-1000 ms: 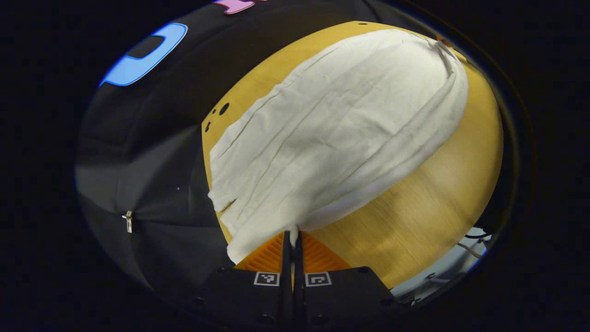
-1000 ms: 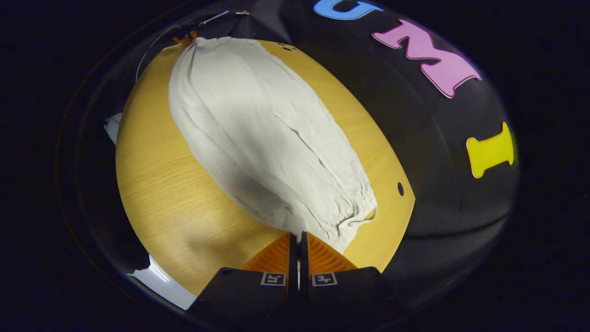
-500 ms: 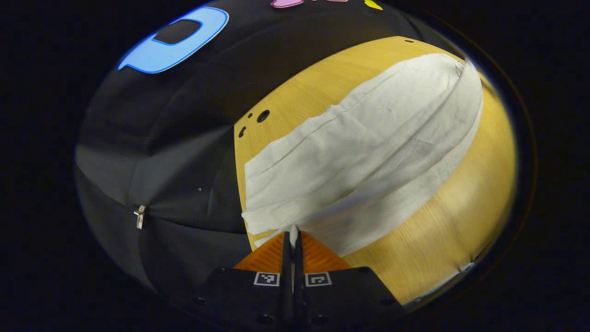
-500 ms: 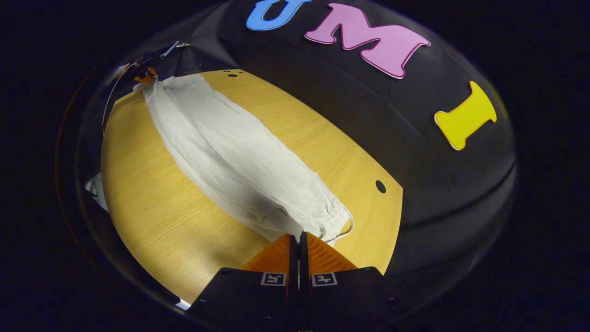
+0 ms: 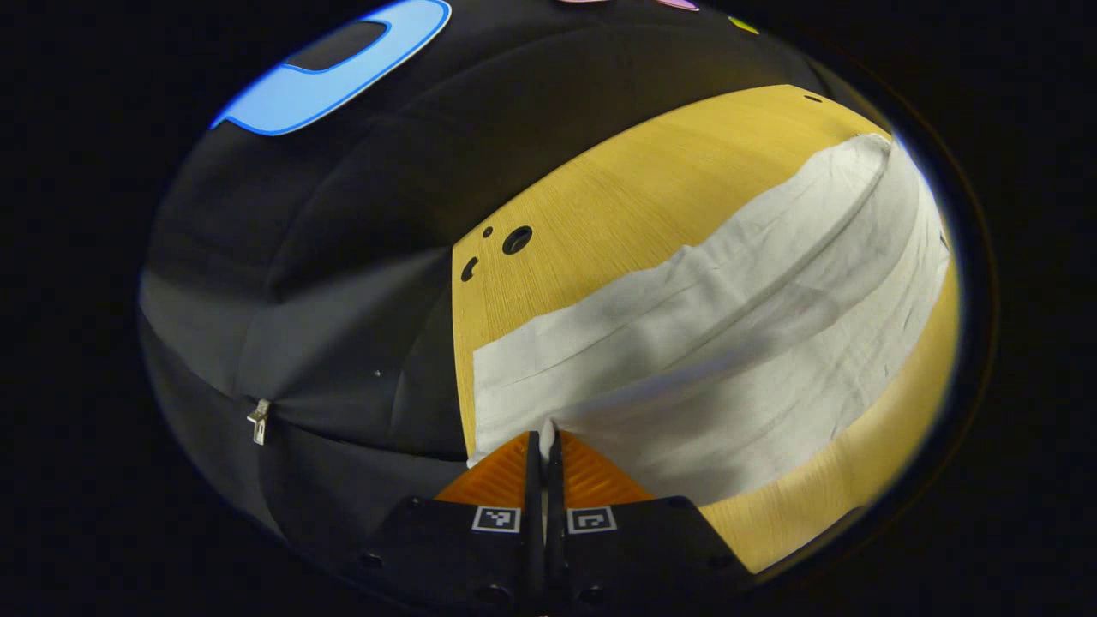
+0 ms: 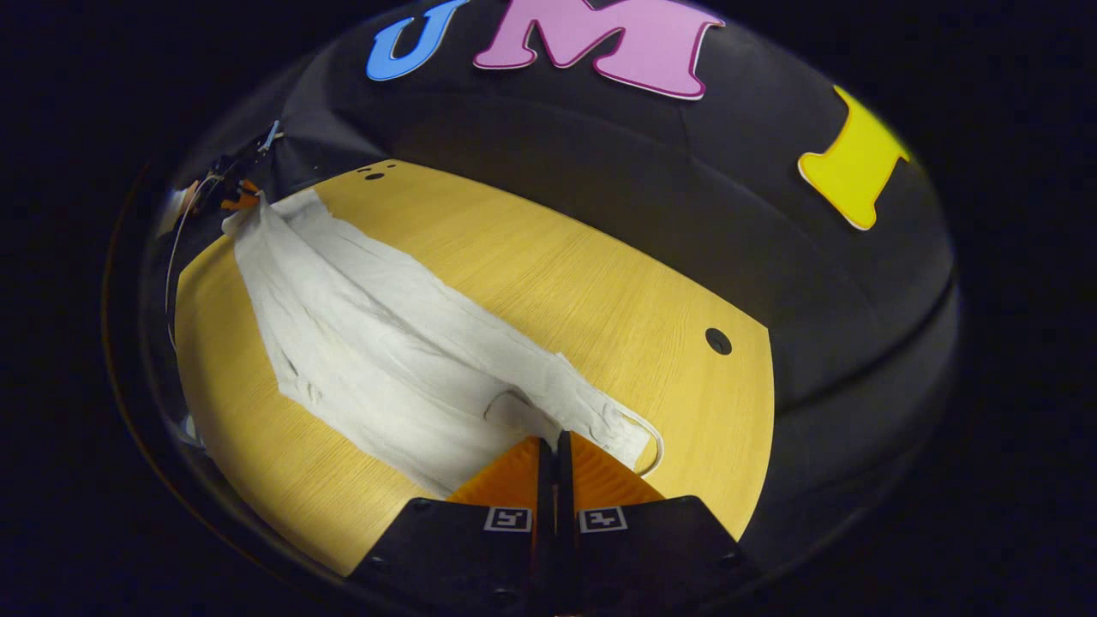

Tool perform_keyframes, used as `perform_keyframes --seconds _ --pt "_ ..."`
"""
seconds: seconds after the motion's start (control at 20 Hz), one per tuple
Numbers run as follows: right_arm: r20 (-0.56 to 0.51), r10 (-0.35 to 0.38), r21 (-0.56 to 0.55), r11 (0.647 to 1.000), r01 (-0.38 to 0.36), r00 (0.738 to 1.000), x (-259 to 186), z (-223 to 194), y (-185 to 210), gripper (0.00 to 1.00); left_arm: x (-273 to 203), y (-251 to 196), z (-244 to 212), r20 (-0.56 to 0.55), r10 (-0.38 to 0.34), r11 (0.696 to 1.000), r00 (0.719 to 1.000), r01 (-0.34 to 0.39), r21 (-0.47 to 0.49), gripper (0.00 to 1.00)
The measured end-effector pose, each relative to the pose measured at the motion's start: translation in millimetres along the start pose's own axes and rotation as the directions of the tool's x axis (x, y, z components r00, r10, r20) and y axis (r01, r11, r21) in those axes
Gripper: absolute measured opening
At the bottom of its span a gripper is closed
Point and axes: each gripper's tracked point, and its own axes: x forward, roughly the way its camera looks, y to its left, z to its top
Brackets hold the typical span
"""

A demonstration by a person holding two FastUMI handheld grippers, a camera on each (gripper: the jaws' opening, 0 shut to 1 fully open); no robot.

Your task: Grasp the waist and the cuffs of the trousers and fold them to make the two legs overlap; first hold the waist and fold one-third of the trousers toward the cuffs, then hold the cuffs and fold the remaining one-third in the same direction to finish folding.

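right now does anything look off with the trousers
Nothing damaged. The trousers lie along the table, each end pinched by a gripper. A drawstring loop pokes out at the right gripper; the fabric is creased.

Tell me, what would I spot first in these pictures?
The long white trousers stretched across the yellow wooden table. The right claw pinches the end with the drawstring loop close by, and the left claw pinches the other end. Small round holes dot the table's far corners.
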Motion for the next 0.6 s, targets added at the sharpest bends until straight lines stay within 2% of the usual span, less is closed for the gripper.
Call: perform_keyframes --seconds 0.25,0.45,0.55,0.6 --pt "-0.063 0.05 0.135 0.99 -0.041 0.997 41.0 -12.3 -3.2 0.05 35.8 -10.2 6.9 -0.064 -0.024 1.0 0.998 0.025 0.018 0.06" --pt "-0.103 0.076 0.294 0.955 -0.043 0.992 63.7 -22.8 -5.4 0.06 48.6 -16.8 6.3 -0.094 -0.04 0.999 0.995 0.042 0.021 0.05" --pt "-0.134 0.072 0.345 0.938 -0.022 0.988 71.4 -31.0 -9.1 0.12 53.9 -20.3 2.0 -0.109 -0.053 0.998 0.993 0.055 0.019 0.06" --pt "-0.129 0.076 0.372 0.928 -0.022 0.989 72.8 -29.7 -7.5 0.22 54.6 -20.4 1.5 -0.109 -0.05 0.999 0.993 0.052 0.016 0.06"
